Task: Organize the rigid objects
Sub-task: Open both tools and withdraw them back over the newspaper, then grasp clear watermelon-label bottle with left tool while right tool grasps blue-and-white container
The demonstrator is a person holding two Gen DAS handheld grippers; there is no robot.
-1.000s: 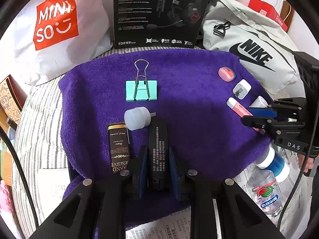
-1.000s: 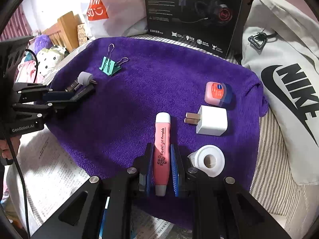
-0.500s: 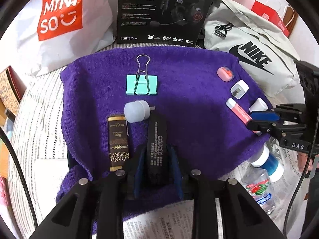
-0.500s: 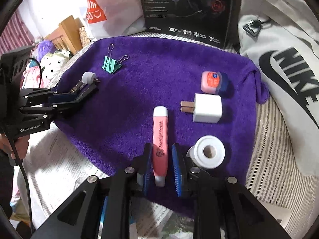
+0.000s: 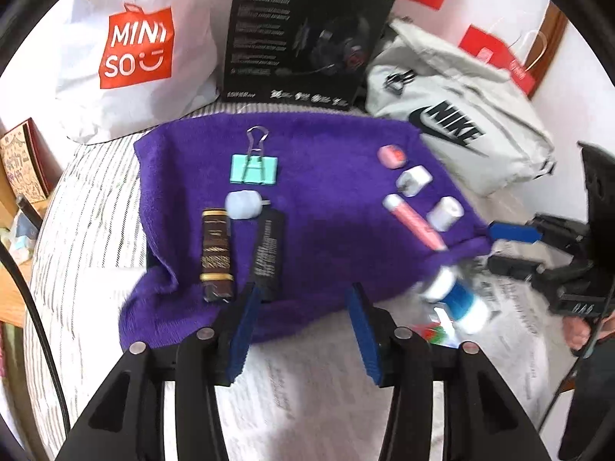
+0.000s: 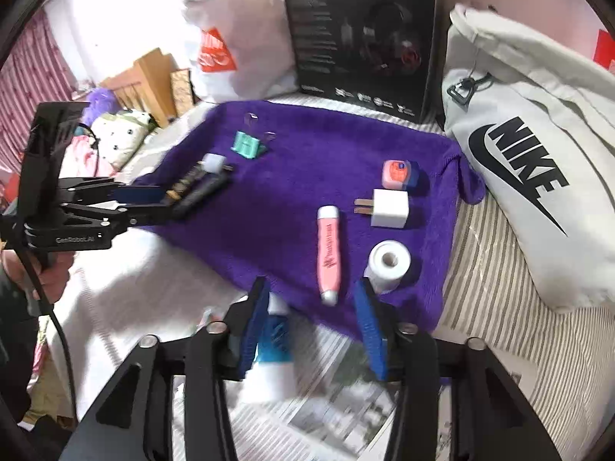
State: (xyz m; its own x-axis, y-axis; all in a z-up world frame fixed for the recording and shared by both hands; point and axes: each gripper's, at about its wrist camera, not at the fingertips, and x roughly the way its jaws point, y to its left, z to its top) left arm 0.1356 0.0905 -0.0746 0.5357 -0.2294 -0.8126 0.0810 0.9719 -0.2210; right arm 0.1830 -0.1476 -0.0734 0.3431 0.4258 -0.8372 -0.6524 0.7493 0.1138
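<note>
Both your grippers have just let go. A second ago the left gripper [image 5: 300, 319] was clamped on the black bar [image 5: 267, 247] and the right gripper [image 6: 311, 315] on the pink tube [image 6: 329, 257]; now both sets of jaws are opening, nothing is between the pads, and each tool has drawn back toward the near edge of the purple towel [image 5: 330, 238].

The black bar lies flat on the towel just ahead of your left jaws, beside the brown box [image 5: 216, 253], with the pale cap [image 5: 243, 205] and the teal clip [image 5: 253, 169] further up: a left-hand column. The pink tube lies flat ahead of your right jaws, close beside the white roll [image 6: 388, 265], with the charger [image 6: 389, 208] and the small pink tin [image 6: 399, 174] behind it: a right-hand group.

So these two placements look finished, and the towel now carries two tidy clusters. What seems left is off the cloth: a blue-and-white bottle [image 6: 275, 349] lies on the newspaper [image 6: 330, 415] right under your right jaws, blurred in both views. If it belongs to the set, that is probably your next pick, and your jaws look about wide enough for it
</note>
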